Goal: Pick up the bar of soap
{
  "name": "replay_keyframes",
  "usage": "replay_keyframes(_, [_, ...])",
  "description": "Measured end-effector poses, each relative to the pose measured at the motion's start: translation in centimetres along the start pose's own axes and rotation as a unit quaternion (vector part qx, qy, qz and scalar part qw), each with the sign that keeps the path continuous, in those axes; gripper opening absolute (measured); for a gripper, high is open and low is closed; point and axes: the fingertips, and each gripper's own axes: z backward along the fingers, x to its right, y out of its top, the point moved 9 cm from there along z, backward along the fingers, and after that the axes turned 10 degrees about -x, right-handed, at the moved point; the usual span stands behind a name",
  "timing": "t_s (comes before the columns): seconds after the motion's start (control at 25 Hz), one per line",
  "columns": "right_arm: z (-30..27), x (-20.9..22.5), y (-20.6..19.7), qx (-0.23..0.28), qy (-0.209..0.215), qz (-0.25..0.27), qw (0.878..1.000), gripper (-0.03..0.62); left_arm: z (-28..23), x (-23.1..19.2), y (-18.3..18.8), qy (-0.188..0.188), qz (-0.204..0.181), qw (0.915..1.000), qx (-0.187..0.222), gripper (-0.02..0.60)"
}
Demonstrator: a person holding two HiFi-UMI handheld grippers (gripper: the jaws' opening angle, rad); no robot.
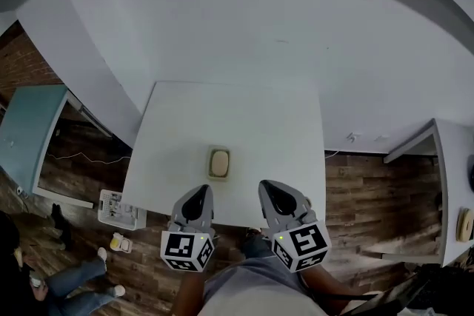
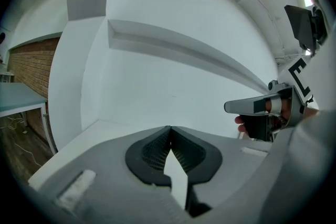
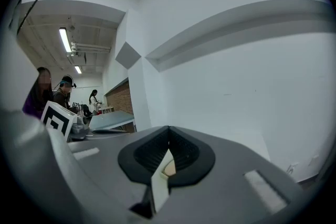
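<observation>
- A white table [image 1: 178, 129] stands against a white wall [image 1: 244, 33], with dark wood floor [image 1: 370, 189] on either side of it.
- The bar of soap [image 1: 218, 160], pale tan and rounded, lies in a small shallow dish [image 1: 219, 175]. The dish is on the near half of the table, roughly midway across its width.
- The left gripper [image 1: 198, 195] hangs over the table's near edge at about 7 o'clock from the soap, near it but apart from it.
- In its own view, the left gripper [image 2: 169, 136] has its ribbed black pads pressed together with nothing between them. Only white table top shows through the slit beneath.
- The right gripper [image 1: 272, 191] is at about 4 o'clock from the soap, also over the near edge and clear of the dish.
- The right gripper [image 3: 169, 136] has its jaws closed against each other as well, pinching nothing. A sliver of the tan soap [image 3: 168, 168] shows through the gap below the pads, out ahead on the table.
- Each gripper carries a marker cube at its rear, the left one [image 1: 187, 250] and the right one [image 1: 301, 246], both close to the person's body.
- A teal table [image 1: 29, 129] stands at 9 o'clock from the white one.
- A few people [image 3: 65, 89] are far back in the room, seen from the right gripper view.
</observation>
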Motion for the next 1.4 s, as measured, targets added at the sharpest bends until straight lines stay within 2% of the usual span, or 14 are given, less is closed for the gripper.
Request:
replay_keyframes(0.24, [-4.1,3.7,1.0,-0.016,0.018,0.005,1.000,0.003,-4.9,-1.3,0.3,0.013,0.017,0.9995,-0.023,-0.002])
replay_keyframes(0.56, [-7.8,4.4,0.9,-0.038,0.028,0.000,0.999,0.003,-8.5,-4.4,-1.1,0.022,0.020,0.9966,-0.077,-0.002])
replay_keyframes(0.76, [-10.3,3.6,-0.4,-0.061,0.019,-0.011,0.998,0.003,-10.4,-6.4,-2.3,-0.001,0.023,0.9943,-0.105,0.000])
replay_keyframes(0.84, [-11.7,3.3,-1.2,-0.075,0.016,-0.021,0.997,0.003,-11.5,-7.3,-3.1,-0.015,0.026,0.9918,-0.124,0.020])
replay_keyframes(1.0, [-14.6,2.6,-3.1,-0.116,0.011,-0.049,0.992,0.023,-13.7,-9.2,-5.1,-0.057,0.049,0.9827,-0.169,0.041])
replay_keyframes(1.16, [-17.3,2.0,-5.0,-0.157,0.012,-0.077,0.985,0.066,-15.7,-10.5,-7.2,-0.106,0.081,0.9672,-0.217,0.055])
replay_keyframes(1.4, [-20.2,1.9,-7.2,-0.197,0.012,-0.101,0.975,0.100,-18.3,-11.0,-8.8,-0.166,0.105,0.9470,-0.254,0.100])
